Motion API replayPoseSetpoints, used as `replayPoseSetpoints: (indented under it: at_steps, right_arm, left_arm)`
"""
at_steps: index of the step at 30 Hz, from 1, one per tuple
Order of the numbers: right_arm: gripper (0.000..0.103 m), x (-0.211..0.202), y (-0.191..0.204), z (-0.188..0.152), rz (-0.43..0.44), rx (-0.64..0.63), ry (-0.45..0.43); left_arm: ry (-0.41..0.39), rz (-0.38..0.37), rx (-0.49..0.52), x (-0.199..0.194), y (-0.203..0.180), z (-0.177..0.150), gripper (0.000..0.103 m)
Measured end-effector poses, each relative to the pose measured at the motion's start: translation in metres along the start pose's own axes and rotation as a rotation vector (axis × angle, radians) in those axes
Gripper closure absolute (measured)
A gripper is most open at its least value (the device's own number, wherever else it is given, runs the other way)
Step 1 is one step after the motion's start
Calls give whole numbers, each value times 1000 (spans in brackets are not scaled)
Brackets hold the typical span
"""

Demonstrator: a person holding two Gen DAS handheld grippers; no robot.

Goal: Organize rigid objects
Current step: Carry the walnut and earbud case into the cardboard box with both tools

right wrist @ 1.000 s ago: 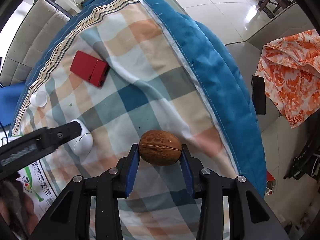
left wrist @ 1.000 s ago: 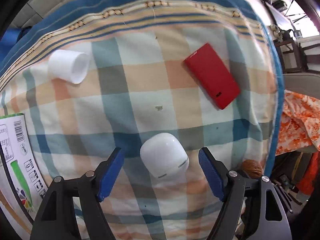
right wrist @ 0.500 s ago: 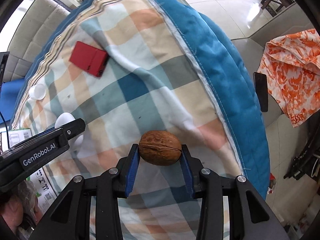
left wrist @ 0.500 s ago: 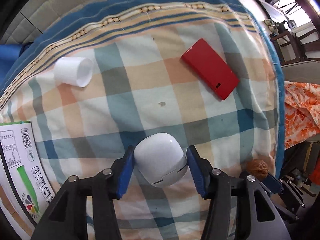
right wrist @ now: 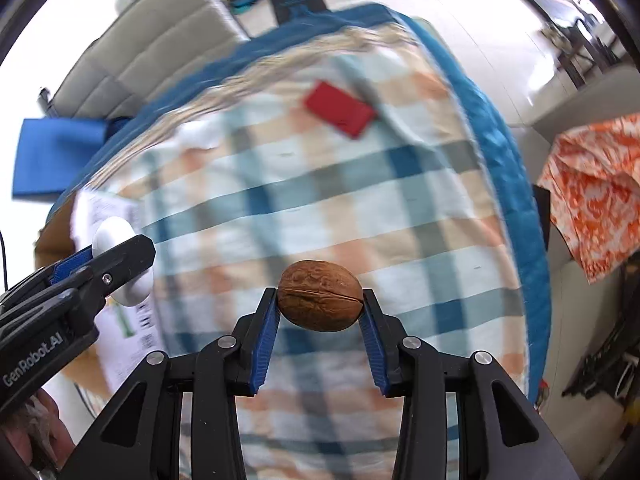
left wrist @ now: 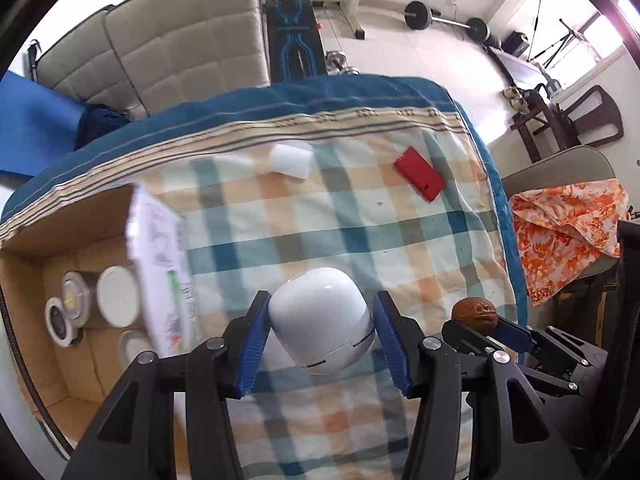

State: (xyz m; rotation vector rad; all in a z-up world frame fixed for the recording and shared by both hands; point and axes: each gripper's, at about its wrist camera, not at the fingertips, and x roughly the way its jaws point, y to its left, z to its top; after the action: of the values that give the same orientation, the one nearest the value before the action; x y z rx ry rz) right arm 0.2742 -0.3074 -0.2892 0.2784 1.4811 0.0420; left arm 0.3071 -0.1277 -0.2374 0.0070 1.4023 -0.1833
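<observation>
Lifted off the quilt (left wrist: 328, 216), left gripper (left wrist: 322, 326) clamps the case (left wrist: 322, 322), right gripper (right wrist: 320, 312) the walnut (right wrist: 320, 295), box (left wrist: 44, 240) drop next.

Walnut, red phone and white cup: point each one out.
walnut (right wrist: 320, 296), right wrist view, middle of the shell.
red phone (left wrist: 419, 173), left wrist view, centre of its back.
white cup (left wrist: 291, 161), left wrist view, its side wall.

white case (left wrist: 322, 318), brown walnut (right wrist: 320, 296), red phone (left wrist: 419, 173), plaid cloth (left wrist: 320, 220)
</observation>
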Motion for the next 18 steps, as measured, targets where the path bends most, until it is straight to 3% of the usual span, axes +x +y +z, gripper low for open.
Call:
replayPoseSetpoints:
  at_steps: [9,18]
  right_arm:
    - [61,-30,129,-35,76,-152,-25]
    - [61,-10,250,-67,131,-266,21]
  left_arm:
    - [-85,-2,-118,-65,110,-35,54]
    - [-77,36,-196,-83,211,-73,59]
